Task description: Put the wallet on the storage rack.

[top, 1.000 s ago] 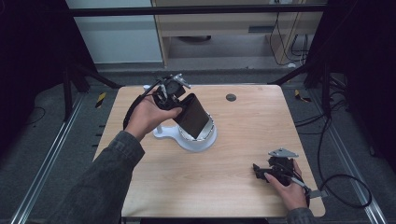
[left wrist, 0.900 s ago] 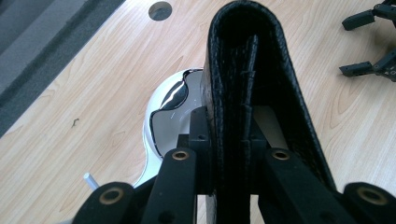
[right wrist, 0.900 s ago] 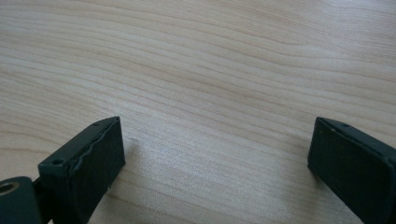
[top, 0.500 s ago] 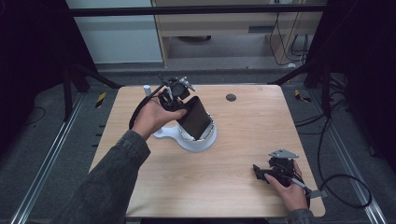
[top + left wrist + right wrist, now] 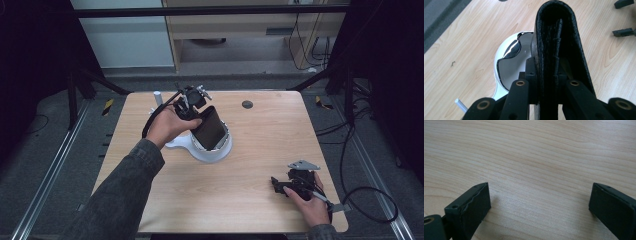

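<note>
Over pale wood table, left gripper fingers clamp a folded, pebbled black leather wallet; right gripper fingers gape.

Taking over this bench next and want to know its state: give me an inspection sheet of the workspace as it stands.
Surface: wooden table, a dark round hole near the far edge.
Job's things: black leather wallet over a white bowl-like stand.
Clutter: small white cylinder at the far left.
Grippers: left gripper shut on the wallet; right gripper open, resting low over the table.
Cables: black cable trailing off the right edge.
Surroundings: dark frame, grey floor, cabinet behind.
</note>
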`<state>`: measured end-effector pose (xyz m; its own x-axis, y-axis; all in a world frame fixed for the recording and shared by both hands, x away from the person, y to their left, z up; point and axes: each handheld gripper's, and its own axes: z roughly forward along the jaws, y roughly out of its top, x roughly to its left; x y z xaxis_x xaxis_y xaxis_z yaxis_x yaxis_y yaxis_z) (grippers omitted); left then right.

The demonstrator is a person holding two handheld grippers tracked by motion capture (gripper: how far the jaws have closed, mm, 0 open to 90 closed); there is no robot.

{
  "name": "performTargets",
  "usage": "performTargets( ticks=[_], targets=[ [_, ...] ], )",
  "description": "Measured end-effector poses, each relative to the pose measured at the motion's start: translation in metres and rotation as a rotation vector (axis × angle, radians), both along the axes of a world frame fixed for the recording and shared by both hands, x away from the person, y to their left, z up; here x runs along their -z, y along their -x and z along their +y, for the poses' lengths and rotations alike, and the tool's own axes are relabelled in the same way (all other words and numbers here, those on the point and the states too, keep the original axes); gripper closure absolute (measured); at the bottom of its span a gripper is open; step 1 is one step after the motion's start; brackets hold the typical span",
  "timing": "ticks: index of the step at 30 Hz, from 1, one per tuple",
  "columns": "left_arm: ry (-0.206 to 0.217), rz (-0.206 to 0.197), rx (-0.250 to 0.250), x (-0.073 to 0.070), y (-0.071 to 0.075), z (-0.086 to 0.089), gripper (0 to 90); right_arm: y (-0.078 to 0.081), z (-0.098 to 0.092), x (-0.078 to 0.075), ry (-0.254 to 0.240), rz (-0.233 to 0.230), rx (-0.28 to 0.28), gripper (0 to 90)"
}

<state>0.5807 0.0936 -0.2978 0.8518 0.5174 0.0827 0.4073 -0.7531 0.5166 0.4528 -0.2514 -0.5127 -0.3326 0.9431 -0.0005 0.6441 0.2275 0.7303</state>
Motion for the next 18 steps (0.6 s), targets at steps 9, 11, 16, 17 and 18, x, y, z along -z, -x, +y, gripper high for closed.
performTargets(
  ticks=[9,11,16,17,18],
  targets=[
    [-0.001,0.019,-0.001,0.0076,-0.0046,-0.0054,79.8,0.0003,0.0000,0.0000,0.001,0.000,-0.001,4.0],
    [-0.001,0.021,0.000,0.0081,-0.0052,-0.0063,79.8,0.0004,0.0000,0.0000,0.001,0.000,-0.001,4.0],
    [0.007,0.036,-0.003,0.0097,-0.0080,-0.0067,79.7,0.0005,0.0000,0.0000,0.002,-0.001,-0.001,4.0],
    [0.008,0.039,-0.002,0.0100,-0.0086,-0.0071,79.7,0.0006,0.0001,0.0000,0.001,0.000,0.000,4.0],
    [0.009,0.040,-0.002,0.0102,-0.0089,-0.0075,79.7,0.0006,0.0001,0.0000,0.001,0.000,0.000,4.0]
  ],
)
